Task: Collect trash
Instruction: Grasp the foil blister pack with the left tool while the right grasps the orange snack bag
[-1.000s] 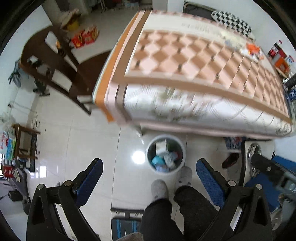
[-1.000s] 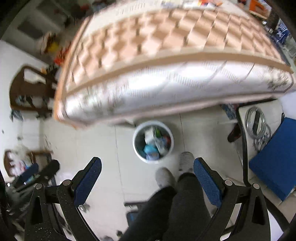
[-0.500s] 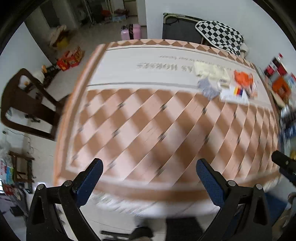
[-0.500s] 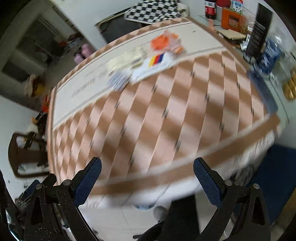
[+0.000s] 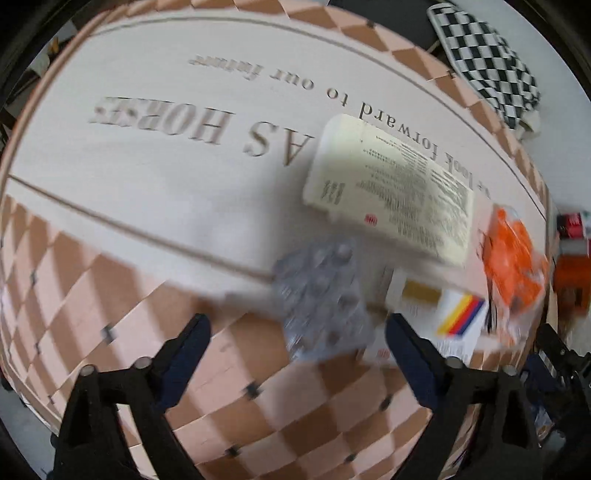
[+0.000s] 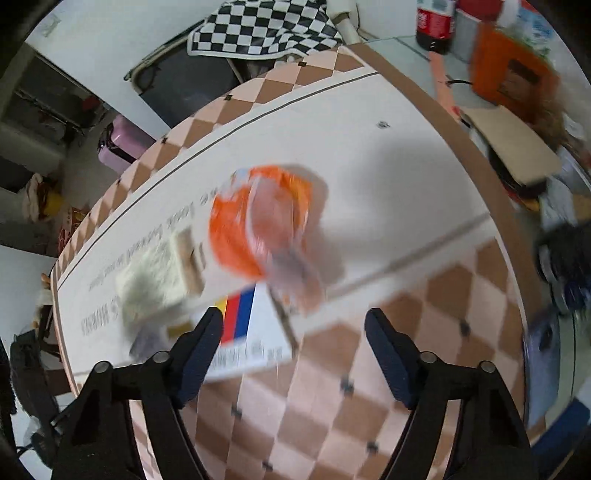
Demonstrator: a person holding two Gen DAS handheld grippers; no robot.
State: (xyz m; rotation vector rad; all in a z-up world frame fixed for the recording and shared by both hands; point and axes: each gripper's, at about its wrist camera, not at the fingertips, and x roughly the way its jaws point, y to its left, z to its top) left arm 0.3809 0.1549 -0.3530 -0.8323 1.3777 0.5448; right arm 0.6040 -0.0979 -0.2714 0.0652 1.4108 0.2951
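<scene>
Trash lies in a cluster on the table with the checked cloth (image 5: 110, 295). A silver blister pack (image 5: 321, 299) sits just ahead of my open, empty left gripper (image 5: 297, 339). Beyond it lie a cream printed packet (image 5: 391, 192), a white box with red, yellow and blue stripes (image 5: 454, 325) and an orange plastic wrapper (image 5: 513, 266). In the right wrist view the orange wrapper (image 6: 258, 221) lies just ahead of my open, empty right gripper (image 6: 293, 332), with the striped box (image 6: 247, 339) under its left finger and the cream packet (image 6: 155, 284) to the left.
A black-and-white checked cloth (image 6: 262, 26) hangs over a chair behind the table. A cola bottle (image 6: 434, 26), an orange box (image 6: 513, 70) and a cardboard piece (image 6: 513, 144) stand on a side surface to the right. The table edge (image 6: 491, 192) curves close on the right.
Both grippers rose from above the floor bin and moved forward over the table, closing in on the trash cluster. The bin has left view. Both jaws stayed open.
</scene>
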